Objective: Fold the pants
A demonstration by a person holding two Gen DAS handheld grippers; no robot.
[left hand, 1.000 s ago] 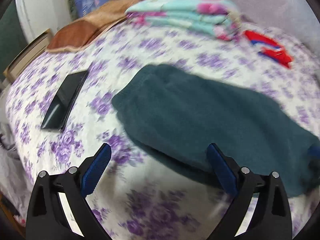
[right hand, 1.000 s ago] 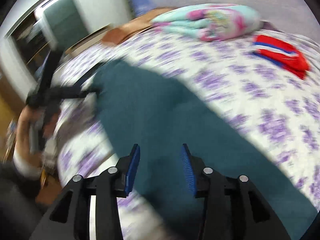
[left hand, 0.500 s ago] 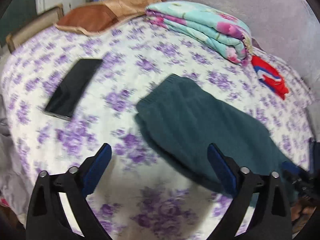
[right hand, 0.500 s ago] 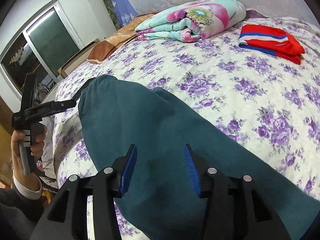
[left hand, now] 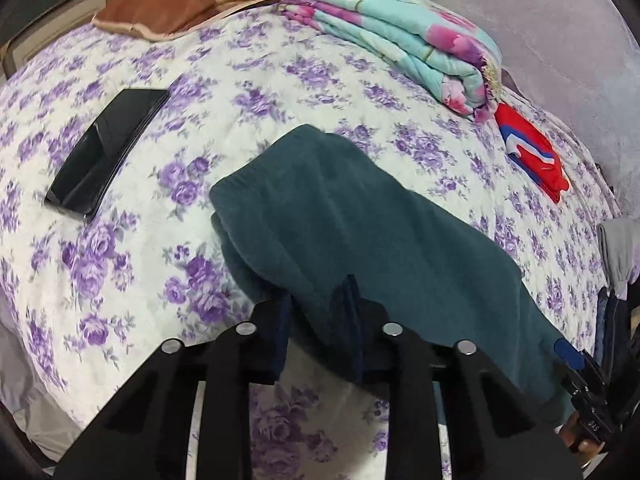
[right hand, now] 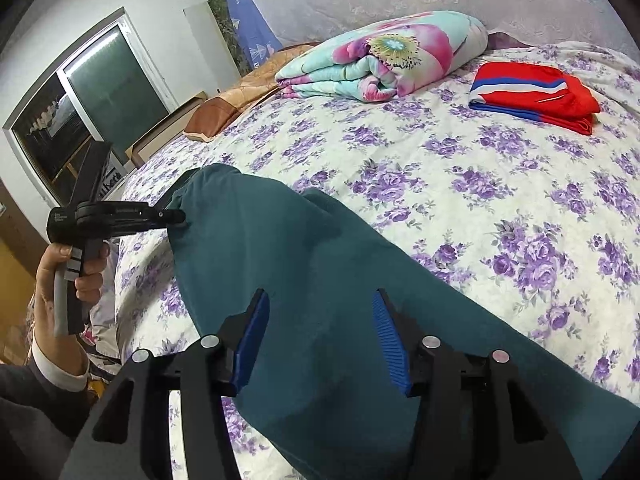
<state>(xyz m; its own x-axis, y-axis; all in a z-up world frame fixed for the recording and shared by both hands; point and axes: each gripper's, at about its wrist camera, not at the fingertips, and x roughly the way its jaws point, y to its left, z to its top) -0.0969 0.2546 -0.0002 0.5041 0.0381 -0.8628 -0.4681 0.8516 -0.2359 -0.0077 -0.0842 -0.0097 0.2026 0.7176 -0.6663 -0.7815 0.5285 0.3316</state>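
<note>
Dark teal pants (left hand: 360, 220) lie lengthwise on the purple-flowered bedspread (left hand: 248, 92), folded along their length. My left gripper (left hand: 318, 296) is at their near edge close to the waistband, jaws closing with a fold of teal fabric pinched between the pads. The right wrist view shows that same left gripper (right hand: 176, 216) biting the raised corner of the pants (right hand: 304, 280), with a hand on its handle. My right gripper (right hand: 320, 300) hovers over the middle of the pants, jaws opening, with fabric below them and no grip on it.
A black phone (left hand: 108, 152) lies left of the pants. A folded floral quilt (right hand: 380, 60) and a brown pillow (left hand: 160, 4) sit at the head of the bed. A folded red, white and blue garment (right hand: 532, 92) lies to the right.
The left jaws went from wide apart to pinched on the near edge of the pants, lifting it slightly. The right jaws spread a little wider over the fabric.
</note>
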